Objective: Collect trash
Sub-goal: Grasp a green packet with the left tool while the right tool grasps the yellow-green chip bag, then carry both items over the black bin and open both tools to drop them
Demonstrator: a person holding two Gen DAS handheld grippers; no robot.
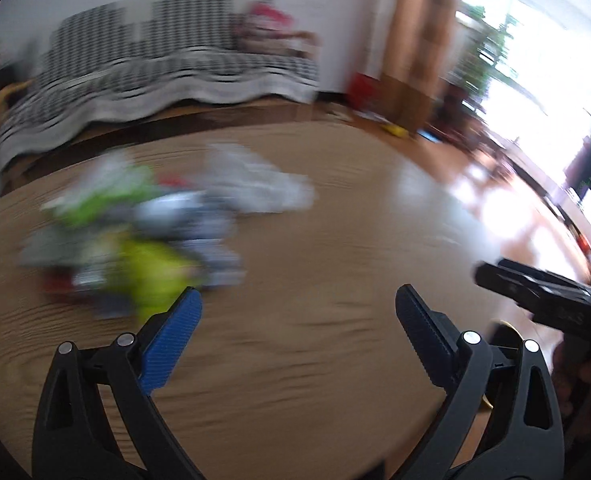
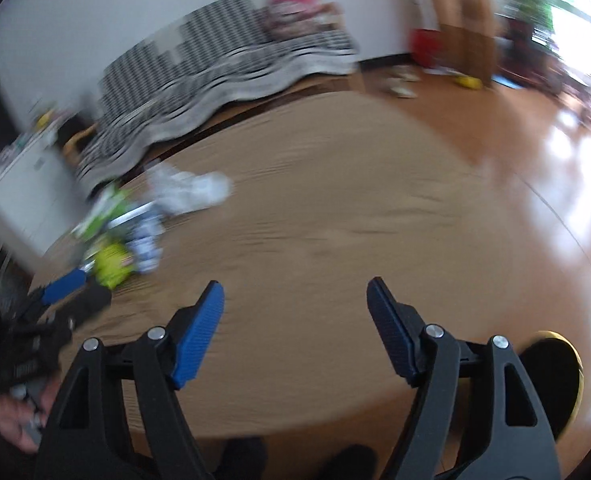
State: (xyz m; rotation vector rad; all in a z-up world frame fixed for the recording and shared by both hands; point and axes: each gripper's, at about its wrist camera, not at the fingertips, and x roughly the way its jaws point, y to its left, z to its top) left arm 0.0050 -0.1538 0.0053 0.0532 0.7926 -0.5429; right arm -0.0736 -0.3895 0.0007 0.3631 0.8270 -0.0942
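A blurred pile of trash lies on a round wooden table (image 1: 315,360): green and yellow wrappers (image 1: 151,268), blue-white packets (image 1: 199,232) and a crumpled clear plastic bag (image 1: 255,184). My left gripper (image 1: 299,300) is open and empty, its left fingertip just short of the yellow wrapper. My right gripper (image 2: 295,292) is open and empty over bare table (image 2: 335,240), to the right of the pile (image 2: 115,256) and the plastic bag (image 2: 191,190). The left gripper also shows at the left edge of the right wrist view (image 2: 67,288).
A sofa with a black-and-white checked cover (image 1: 155,64) stands behind the table. A white cabinet (image 2: 23,184) is at the left. A dark round object with a yellow rim (image 2: 551,380) sits low at the right table edge. A bright window (image 1: 535,60) glares on the wood floor.
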